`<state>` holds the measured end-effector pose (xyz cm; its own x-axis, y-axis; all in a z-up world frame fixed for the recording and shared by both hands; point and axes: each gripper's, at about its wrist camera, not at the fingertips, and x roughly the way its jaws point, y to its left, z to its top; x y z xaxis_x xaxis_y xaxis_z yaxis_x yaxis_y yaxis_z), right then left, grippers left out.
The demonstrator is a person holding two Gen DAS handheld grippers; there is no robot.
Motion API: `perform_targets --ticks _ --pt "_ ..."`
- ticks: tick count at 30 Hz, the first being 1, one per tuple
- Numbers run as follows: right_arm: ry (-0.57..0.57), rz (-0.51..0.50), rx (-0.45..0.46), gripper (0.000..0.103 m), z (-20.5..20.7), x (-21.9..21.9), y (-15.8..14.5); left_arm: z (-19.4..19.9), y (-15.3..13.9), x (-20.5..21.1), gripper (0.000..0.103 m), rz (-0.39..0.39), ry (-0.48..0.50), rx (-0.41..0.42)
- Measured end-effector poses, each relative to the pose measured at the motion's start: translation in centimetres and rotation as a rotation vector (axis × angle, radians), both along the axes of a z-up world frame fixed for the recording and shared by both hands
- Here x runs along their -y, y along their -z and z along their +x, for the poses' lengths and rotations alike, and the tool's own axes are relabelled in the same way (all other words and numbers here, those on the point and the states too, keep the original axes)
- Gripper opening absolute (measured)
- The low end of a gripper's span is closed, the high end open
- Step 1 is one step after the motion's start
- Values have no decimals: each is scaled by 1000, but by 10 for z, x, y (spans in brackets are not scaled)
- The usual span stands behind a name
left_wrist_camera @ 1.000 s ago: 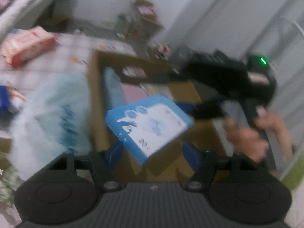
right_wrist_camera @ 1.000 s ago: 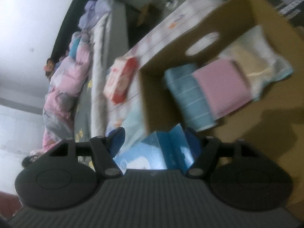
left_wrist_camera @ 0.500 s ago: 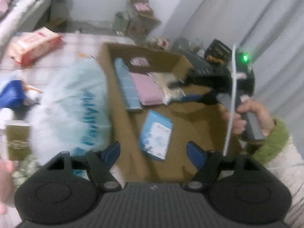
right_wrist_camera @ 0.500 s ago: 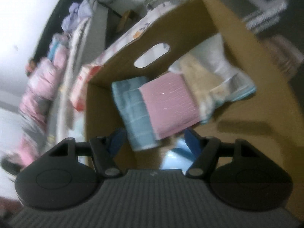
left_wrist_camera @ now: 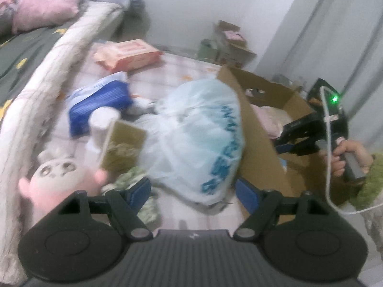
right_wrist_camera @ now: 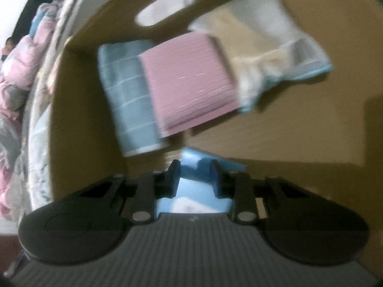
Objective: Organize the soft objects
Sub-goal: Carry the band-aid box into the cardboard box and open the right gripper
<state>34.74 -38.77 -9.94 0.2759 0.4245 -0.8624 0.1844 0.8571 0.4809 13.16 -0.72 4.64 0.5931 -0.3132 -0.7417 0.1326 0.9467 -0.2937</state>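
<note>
My left gripper (left_wrist_camera: 194,191) stands open and holds nothing. Just beyond its blue fingertips (left_wrist_camera: 141,190) lies a pale plastic bag with blue lettering (left_wrist_camera: 191,138), on the bed cover. Right of the bag stands the cardboard box (left_wrist_camera: 258,129), where a hand holds my right gripper (left_wrist_camera: 284,143) inside it. In the right wrist view my right gripper (right_wrist_camera: 195,174) is closing, and its pads pinch a light blue packet (right_wrist_camera: 191,161) on the box floor. A striped blue towel (right_wrist_camera: 129,91), a folded pink cloth (right_wrist_camera: 189,81) and a cream bundle in clear wrap (right_wrist_camera: 263,47) lie further in.
Left of the bag are a pink plush toy (left_wrist_camera: 55,174), an olive carton (left_wrist_camera: 122,148), a white tub (left_wrist_camera: 103,124), a dark blue pack (left_wrist_camera: 100,100) and a pink wipes pack (left_wrist_camera: 129,55). A quilt roll (left_wrist_camera: 47,76) borders the left side. The box wall (right_wrist_camera: 83,95) has a handle cutout.
The blue packet dropped onto the box floor. My right gripper sank into the box and closed on it. The left gripper swung left, away from the box and over the plastic bag.
</note>
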Motion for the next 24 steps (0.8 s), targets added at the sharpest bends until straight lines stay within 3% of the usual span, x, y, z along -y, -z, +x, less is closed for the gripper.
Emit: perform_targets --ticks 4,6,8,10,11,15,17,21,24 --pt "9 78 53 27 -3 -14 -14 -10 5 -16 80 -30 -18 9" --pt "4 68 68 28 -8 -14 -27 -17 7 -21 82 -20 -17 28" --pt "-4 13 46 34 -18 -9 -39 -22 9 -24 83 3 -11 45" --pt "-17 -50 10 52 -27 -5 -44 -27 13 -26 83 22 -5 55" --pt "-22 -73 -9 54 -32 -2 -43 -28 14 -27 83 26 -1 55" --pt "-44 -88 -106 53 -42 -8 -17 -33 21 -28 83 11 18 46" --pt "-60 -73 -124 48 -47 -19 -5 -35 22 -29 83 5 18 44" --pt "-89 -75 -69 41 -44 -44 -7 -41 21 -31 83 12 17 56" --pt "-143 -140 -14 41 -44 -62 -15 -46 20 -33 83 30 20 72"
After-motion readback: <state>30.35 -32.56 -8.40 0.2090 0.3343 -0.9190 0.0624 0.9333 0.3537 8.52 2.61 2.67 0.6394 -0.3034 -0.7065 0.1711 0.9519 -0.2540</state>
